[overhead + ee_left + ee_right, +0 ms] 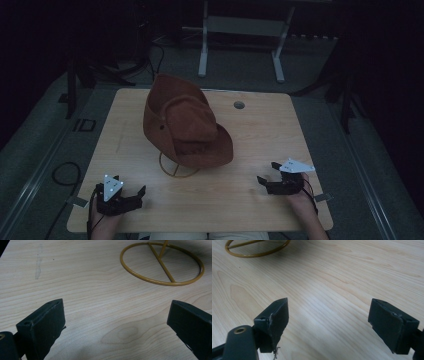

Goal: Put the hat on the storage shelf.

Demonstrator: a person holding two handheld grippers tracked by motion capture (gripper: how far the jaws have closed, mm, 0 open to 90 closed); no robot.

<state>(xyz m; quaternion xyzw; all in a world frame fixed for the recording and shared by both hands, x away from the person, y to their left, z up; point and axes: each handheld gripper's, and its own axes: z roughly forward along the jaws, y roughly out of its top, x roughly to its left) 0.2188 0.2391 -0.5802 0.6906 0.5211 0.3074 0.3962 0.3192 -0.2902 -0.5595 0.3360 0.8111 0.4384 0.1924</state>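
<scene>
Brown hat (pixel 185 125) tilted on wire stand (pixel 176 170)

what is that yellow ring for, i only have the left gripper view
Observer: It is the base of a wire stand; a brown hat sits on top of it.
Operator: is the hat level
Observer: No, it tilts, brim low toward the person's side.
Operator: where is the other gripper
Observer: The right gripper rests near the table's front edge, right of the stand, jaws open.
Operator: and mine
Observer: The left gripper rests near the front left corner, open, apart from the stand.
</scene>
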